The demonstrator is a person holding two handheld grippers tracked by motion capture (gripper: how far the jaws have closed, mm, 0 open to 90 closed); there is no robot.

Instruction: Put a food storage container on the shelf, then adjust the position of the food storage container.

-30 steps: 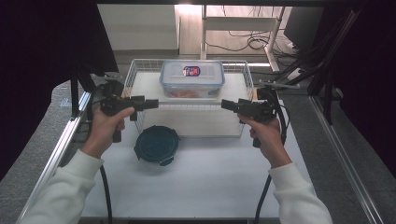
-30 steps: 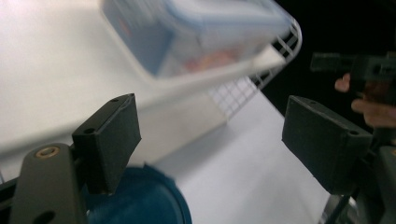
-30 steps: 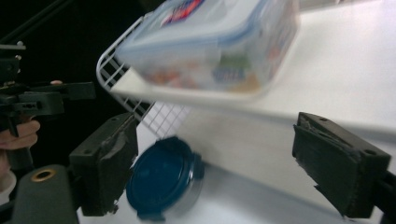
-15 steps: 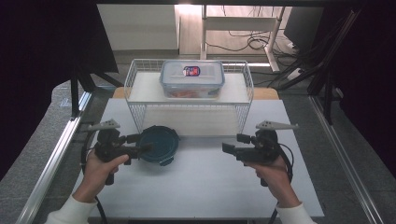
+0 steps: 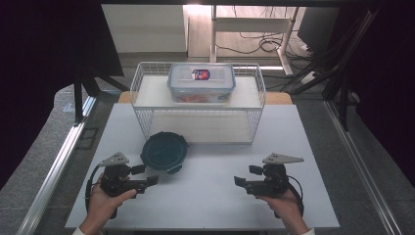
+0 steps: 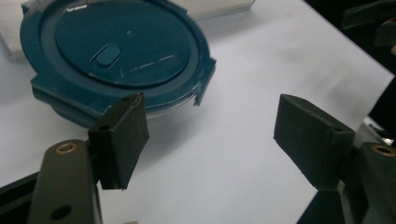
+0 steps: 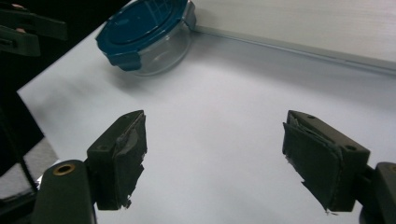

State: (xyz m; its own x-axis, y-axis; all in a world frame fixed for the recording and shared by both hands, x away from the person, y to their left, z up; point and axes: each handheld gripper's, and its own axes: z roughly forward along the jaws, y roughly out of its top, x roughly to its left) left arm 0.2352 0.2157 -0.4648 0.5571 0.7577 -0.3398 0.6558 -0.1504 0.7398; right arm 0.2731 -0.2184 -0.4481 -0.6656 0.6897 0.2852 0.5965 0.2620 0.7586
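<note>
High view: round glass container with dark blue clip-on lid (image 5: 164,152) sits on the white table (image 5: 210,196), just in front of the white wire basket rack (image 5: 144,117), left of centre. Left gripper (image 5: 150,180) low near the table, close beside the container's front edge; right gripper (image 5: 238,181) well apart to the right, over bare table. On top of the rack, a clear rectangular plastic box with a blue-rimmed lid (image 5: 201,82).

Left gripper view: jaws spread, having just been closing a little, nothing between them. Blue lid (image 6: 116,51) lies just beyond the left pad (image 6: 123,135), not touching. Lid's clip tabs stick out at the rim.

Right gripper view: jaws spread, just been narrowing slightly, only table between them. Container (image 7: 147,32) far off at upper left, against the rack's base.

Likely step: reach for the container. Best to approach level, pads on a clip tab or the rim, not the slick glass. The rack right behind limits pushing room; the container may slide against it.
</note>
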